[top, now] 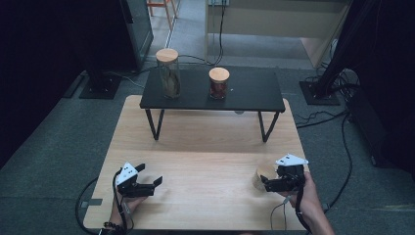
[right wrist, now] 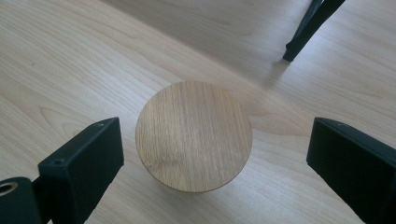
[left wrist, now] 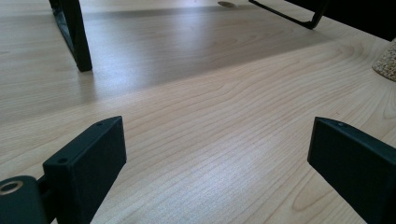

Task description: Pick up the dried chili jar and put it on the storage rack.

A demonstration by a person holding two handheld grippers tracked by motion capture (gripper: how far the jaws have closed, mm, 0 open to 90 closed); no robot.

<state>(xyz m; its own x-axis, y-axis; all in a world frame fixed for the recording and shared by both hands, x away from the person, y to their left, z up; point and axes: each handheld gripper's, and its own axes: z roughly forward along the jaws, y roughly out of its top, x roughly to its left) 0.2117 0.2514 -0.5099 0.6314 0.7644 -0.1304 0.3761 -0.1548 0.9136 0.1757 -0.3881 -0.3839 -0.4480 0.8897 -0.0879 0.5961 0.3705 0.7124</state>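
A low jar with a round wooden lid [right wrist: 194,135] stands on the wooden table [top: 205,161] near its right front. My right gripper [right wrist: 217,128] hangs over it, jaws open wide on either side of the lid and touching nothing. From above, the right gripper [top: 267,182] sits just right of that jar [top: 258,175]. My left gripper [top: 149,177] rests low at the left front, open, with bare wood between its jaws [left wrist: 217,128]. A grainy edge of the jar [left wrist: 387,60] shows far right in the left gripper view.
A black metal riser [top: 244,95] spans the back of the table on thin legs [left wrist: 74,37]. It carries a tall jar [top: 168,73] and a shorter jar [top: 219,83], both with wooden lids. Cables and stand bases lie on the floor around.
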